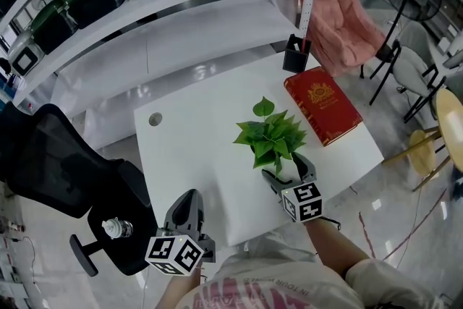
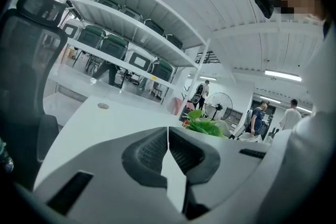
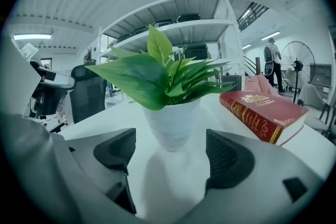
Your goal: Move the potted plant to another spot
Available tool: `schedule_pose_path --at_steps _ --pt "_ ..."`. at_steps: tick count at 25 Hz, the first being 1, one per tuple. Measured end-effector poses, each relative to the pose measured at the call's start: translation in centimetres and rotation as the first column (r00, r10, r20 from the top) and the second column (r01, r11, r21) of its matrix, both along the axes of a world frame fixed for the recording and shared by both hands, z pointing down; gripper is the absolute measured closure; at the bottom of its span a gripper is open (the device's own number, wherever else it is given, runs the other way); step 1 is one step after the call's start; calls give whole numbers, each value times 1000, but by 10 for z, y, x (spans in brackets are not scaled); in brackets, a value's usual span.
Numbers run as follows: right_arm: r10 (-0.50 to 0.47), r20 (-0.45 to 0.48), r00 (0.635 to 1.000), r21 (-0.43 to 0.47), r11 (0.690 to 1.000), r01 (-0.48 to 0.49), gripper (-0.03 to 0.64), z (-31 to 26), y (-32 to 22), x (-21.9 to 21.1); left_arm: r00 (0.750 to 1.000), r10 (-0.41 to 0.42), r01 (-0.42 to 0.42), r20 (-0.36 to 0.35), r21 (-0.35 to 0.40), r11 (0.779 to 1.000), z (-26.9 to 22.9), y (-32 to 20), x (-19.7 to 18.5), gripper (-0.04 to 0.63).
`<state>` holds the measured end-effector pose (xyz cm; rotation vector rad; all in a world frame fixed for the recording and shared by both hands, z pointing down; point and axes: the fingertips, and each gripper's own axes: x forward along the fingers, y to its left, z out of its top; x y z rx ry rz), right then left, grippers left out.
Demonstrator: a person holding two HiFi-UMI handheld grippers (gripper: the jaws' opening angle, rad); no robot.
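Observation:
A potted plant (image 1: 271, 135) with broad green leaves in a white pot (image 3: 170, 122) stands near the front right of the white table (image 1: 192, 145). My right gripper (image 1: 291, 171) sits just behind the pot, open, its two pads apart with the pot a little ahead of them and untouched. In the right gripper view the right gripper (image 3: 170, 153) frames the pot's base. My left gripper (image 1: 189, 205) hovers at the table's front edge, shut with nothing in it. The left gripper view shows the left gripper (image 2: 168, 140) with its pads meeting and the plant (image 2: 205, 126) off to the right.
A red book (image 1: 323, 105) lies right of the plant, and a black pen holder (image 1: 296, 54) stands at the table's far corner. A black office chair (image 1: 69, 174) is on the left. White shelves (image 1: 181, 18) run behind, with a pink chair (image 1: 346, 18) to the right.

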<state>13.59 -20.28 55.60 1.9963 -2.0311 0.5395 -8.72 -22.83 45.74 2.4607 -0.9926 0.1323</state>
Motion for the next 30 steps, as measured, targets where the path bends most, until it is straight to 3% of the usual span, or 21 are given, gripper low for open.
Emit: schedule_pose_path --at_steps 17,30 --pt "49 33 998 -6 999 -49 196 -21 37 -7 999 28 -28 -43 17 999 -15 16 -4 569" --pt "8 18 1000 34 999 -8 201 -60 53 -17 996 47 -42 -72 64 997 -41 17 3 569"
